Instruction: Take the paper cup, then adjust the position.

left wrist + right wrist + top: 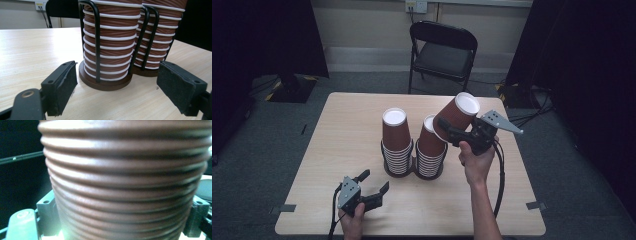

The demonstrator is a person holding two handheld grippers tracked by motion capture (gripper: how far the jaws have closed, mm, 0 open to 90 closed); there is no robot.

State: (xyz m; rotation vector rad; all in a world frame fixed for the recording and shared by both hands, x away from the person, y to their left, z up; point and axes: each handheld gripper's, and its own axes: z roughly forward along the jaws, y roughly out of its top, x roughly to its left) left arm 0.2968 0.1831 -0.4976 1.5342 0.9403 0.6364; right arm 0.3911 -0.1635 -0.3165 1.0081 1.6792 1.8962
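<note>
Cup [457, 116], brown and ribbed, white inside, hangs tilted in the air just above and to the right of the right stack [431, 150]; its mouth faces down and left toward that stack and its base points up and to the right. The right gripper [447, 131] is clenched on the cup's side, and the right gripper view has the ribbed wall [125, 182] between the two jaws from edge to edge, so the grip looks square rather than on a rim. The step appears to be parting one cup from the right stack or setting it back on; which of the two I cannot tell. Either way, it should go best with the cup's axis brought in line with the stack before any push or pull, since a tilted cup could catch the rim below and rock the holder [414, 172]. Squeeze should stay light, as paper walls probably dent easily. The left stack [397, 145] stands just beside, touching or nearly so, so sideways swings want to be small. The left gripper [374, 182] rests released on the near part of the table [337, 125], its jaws wide apart and pointed at the wire holder's base [105, 83]; it could steady that base if the stack starts to lift.
</note>
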